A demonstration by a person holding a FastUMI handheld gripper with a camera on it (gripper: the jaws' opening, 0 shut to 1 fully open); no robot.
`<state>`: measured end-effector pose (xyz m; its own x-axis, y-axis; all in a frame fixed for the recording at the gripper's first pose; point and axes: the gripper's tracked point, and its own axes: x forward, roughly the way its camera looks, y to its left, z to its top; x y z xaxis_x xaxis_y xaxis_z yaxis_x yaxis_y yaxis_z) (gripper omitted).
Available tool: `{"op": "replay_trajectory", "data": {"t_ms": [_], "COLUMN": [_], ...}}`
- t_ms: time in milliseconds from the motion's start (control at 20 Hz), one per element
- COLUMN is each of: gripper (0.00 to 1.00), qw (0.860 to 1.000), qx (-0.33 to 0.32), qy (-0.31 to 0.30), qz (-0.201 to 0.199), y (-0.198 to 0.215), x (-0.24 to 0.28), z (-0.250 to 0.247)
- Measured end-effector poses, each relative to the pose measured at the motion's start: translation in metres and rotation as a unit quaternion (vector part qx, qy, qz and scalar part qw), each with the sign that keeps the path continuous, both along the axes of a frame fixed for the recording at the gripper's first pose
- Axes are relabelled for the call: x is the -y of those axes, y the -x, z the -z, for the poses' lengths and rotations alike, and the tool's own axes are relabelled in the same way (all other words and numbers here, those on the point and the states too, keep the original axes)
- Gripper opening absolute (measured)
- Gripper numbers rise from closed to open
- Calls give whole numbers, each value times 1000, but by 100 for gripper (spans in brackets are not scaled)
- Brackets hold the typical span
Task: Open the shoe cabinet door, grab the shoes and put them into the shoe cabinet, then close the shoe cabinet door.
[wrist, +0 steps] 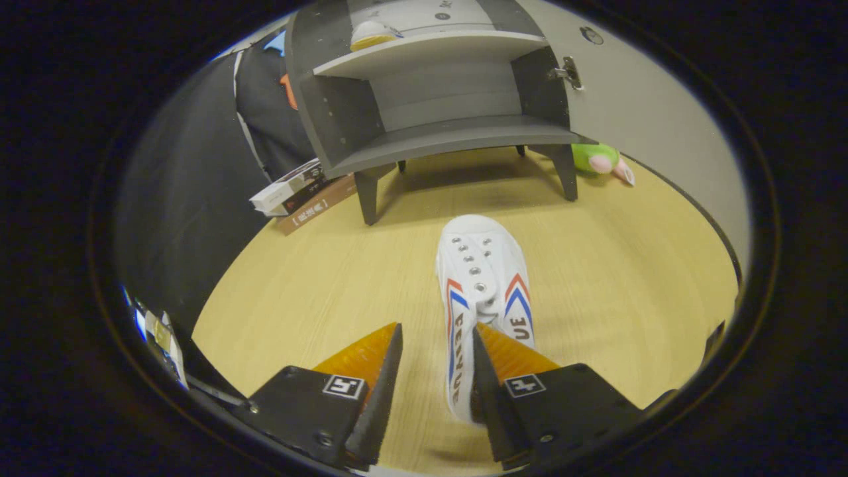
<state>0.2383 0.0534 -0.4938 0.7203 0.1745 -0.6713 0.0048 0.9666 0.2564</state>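
A pale wood-grain surface (318, 291) is shown against the booth's dark wall, with the shoe cabinet (437, 99) standing at its far side. A white shoe (483, 278) with red and blue side stripes lies just ahead of the gripper (436, 354), toe toward the cabinet and heel near the right finger. The fingers are parted, with bare surface seen in the gap; whether the right finger touches the heel cannot be told. The cabinet door (636, 119) stands swung open at the right, and the lower shelf (457, 136) is seen bare. For a sound grasp, the gripper would best be shifted rightward until the heel sits between both fingers, then closed across the collar. Stacked books (301, 195) lie left of the cabinet legs; a green plush toy (599, 160) rests beside the right leg.
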Motion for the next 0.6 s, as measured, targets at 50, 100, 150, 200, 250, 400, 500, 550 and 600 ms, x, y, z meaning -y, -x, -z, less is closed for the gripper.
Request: {"op": "replay_trajectory", "data": {"t_ms": [50, 100, 150, 200, 250, 400, 500, 550, 600], "gripper": [55, 44, 32, 21, 15, 7, 7, 7, 7], "qw": [1000, 999, 999, 998, 997, 995, 992, 991, 991], "qx": [17, 34, 45, 55, 66, 96, 120, 125, 127], "qy": [0, 3, 12, 16, 11, 7, 6, 10, 13], "qz": [7, 18, 27, 31, 32, 40, 47, 46, 42], "y": [-8, -14, -14, -15, -15, -21, -21, -21, -22], "x": [3, 6, 11, 14, 14, 15, 21, 22, 21], "z": [3, 5, 6, 6, 2, -2, -9, -10, -7]}}
